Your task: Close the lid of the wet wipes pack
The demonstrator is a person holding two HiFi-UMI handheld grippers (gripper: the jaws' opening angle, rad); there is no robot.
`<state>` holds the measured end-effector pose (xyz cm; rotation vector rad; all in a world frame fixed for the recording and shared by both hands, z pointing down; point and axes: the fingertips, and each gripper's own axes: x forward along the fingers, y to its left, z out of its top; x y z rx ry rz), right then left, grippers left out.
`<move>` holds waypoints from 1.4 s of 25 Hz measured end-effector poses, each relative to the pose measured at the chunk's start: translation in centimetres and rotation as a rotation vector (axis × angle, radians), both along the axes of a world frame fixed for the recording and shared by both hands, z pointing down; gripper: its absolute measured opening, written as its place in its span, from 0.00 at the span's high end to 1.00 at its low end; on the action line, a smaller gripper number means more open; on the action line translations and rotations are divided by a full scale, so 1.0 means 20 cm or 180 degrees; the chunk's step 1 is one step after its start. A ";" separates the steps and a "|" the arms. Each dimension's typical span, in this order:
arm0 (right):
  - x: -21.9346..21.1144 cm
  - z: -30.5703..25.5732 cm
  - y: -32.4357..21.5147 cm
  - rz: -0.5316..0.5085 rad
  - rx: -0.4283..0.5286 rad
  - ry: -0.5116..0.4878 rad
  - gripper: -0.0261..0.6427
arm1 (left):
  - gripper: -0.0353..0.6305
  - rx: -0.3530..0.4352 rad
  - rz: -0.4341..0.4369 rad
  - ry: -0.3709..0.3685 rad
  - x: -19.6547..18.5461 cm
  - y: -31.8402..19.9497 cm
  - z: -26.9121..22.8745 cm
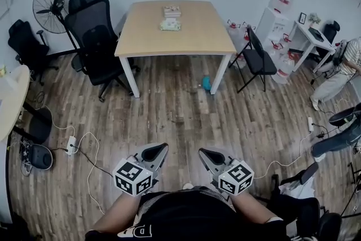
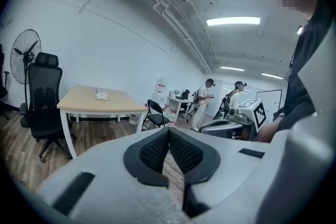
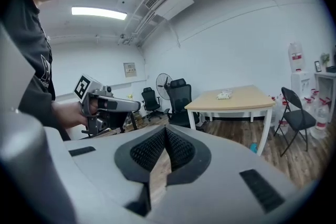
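Observation:
A white-green wet wipes pack (image 1: 170, 24) lies near the far middle of the light wooden table (image 1: 141, 36), across the room; its lid is too small to make out. The pack (image 2: 102, 95) appears in the left gripper view and again, as a small pale pack (image 3: 224, 95), in the right gripper view. A second, pinkish packet (image 1: 172, 11) lies just behind it. My left gripper (image 1: 163, 147) and right gripper (image 1: 202, 151) are held close to my body over the wooden floor, far from the table. Both have their jaws together with nothing between them (image 2: 168, 131) (image 3: 165, 130).
A black office chair (image 1: 96, 42) and a standing fan (image 1: 52, 4) stand left of the table, a black folding chair (image 1: 256, 59) to its right. A teal object (image 1: 206, 83) sits by a table leg. A power strip with cables (image 1: 71, 145) lies on the floor at left. A person (image 1: 344, 65) stands at right.

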<state>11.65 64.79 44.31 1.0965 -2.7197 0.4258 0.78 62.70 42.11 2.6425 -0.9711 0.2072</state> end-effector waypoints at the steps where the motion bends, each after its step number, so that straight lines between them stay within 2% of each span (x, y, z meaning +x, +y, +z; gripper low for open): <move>1: 0.01 0.00 0.00 -0.0029 0.0018 -0.0013 0.96 | 0.92 -0.0008 -0.0010 0.0001 0.02 0.00 0.01; 10: 0.15 -0.01 -0.02 -0.0288 0.0087 -0.0043 0.96 | 0.92 -0.0054 -0.0169 -0.0024 0.19 -0.04 0.02; 16: 0.29 0.03 -0.06 -0.0245 -0.0021 -0.0124 0.96 | 0.92 -0.0121 -0.0224 -0.0084 0.28 -0.06 0.06; 22: 0.33 0.07 -0.16 -0.0209 -0.0181 -0.0211 0.96 | 0.92 -0.0187 -0.0239 -0.0107 0.32 -0.14 0.07; 29: 0.30 0.14 -0.37 -0.0168 -0.0289 -0.0216 0.96 | 0.92 -0.0318 -0.0234 -0.0107 0.26 -0.36 0.17; 35: 0.26 0.14 -0.70 -0.0059 -0.0273 -0.0124 0.96 | 0.92 -0.0183 -0.0154 -0.0022 0.21 -0.73 0.12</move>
